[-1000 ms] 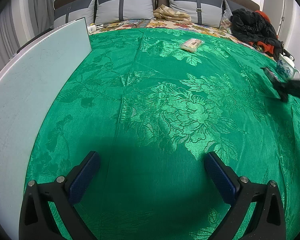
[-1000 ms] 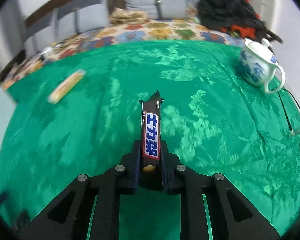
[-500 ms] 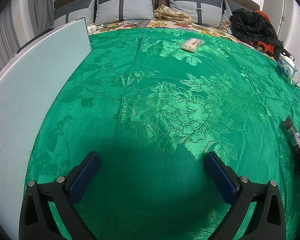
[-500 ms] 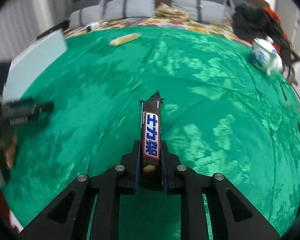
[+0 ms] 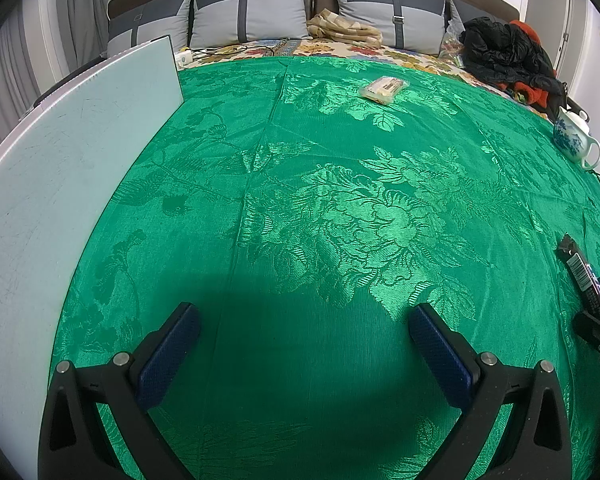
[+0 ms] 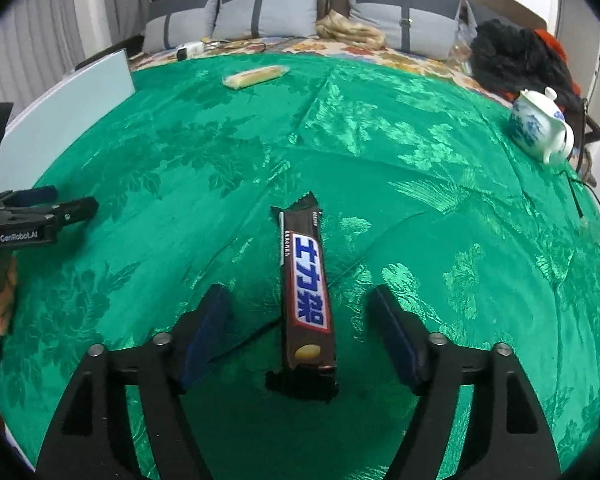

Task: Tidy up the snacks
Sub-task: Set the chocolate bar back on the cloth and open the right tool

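A green patterned cloth (image 6: 440,208) fills both views, spread over a bed with grey pillows along the top edge. In the right wrist view, low centre, the right gripper (image 6: 300,316) is seen with its jaws just opened wide; a dark bar (image 6: 306,284) lies lengthways between them on the cloth, touched by neither pad. The same bar is glimpsed at the right edge of the left wrist view. The left gripper (image 5: 304,330) hangs wide and empty over bare cloth at the bottom of its own view. A pale packet (image 6: 256,76) lies in the upper left of the right view, well apart from the bar; a teapot (image 6: 540,128) stands at the upper right, and a white board (image 5: 72,184) fills the left of the left view. The release seems done — the retreat is best made straight back and up, so that no pad drags the wrapper askew. A neat result is judged to need the packet brought beside the bar. The bar's near end is partly shadowed, the packet's label cannot be read, and only a sliver of a hand is caught at the left edge.
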{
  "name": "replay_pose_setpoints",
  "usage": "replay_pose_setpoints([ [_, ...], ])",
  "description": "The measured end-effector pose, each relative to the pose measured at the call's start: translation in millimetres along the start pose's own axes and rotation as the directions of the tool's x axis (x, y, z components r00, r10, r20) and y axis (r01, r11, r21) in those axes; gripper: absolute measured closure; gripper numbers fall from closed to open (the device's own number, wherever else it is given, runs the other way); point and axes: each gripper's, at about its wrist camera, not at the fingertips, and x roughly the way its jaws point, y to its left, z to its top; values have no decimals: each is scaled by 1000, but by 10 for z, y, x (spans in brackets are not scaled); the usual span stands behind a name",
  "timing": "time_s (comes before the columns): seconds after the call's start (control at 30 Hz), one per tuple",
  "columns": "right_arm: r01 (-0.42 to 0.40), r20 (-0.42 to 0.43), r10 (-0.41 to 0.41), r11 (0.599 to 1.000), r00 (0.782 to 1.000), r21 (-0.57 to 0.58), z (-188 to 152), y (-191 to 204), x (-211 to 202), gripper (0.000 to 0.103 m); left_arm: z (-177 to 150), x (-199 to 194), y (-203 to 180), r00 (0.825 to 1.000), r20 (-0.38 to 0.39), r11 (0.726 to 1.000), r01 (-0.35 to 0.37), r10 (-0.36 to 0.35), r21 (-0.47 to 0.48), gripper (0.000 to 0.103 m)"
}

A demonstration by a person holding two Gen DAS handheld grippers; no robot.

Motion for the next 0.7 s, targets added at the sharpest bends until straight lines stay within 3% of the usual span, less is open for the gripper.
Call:
replay_pose_setpoints([
  [0.7,-5,-9,5,1000,1000,-11,6,26,33,15,-1,-3,0,1000,0,1000,1,-1,1,0],
])
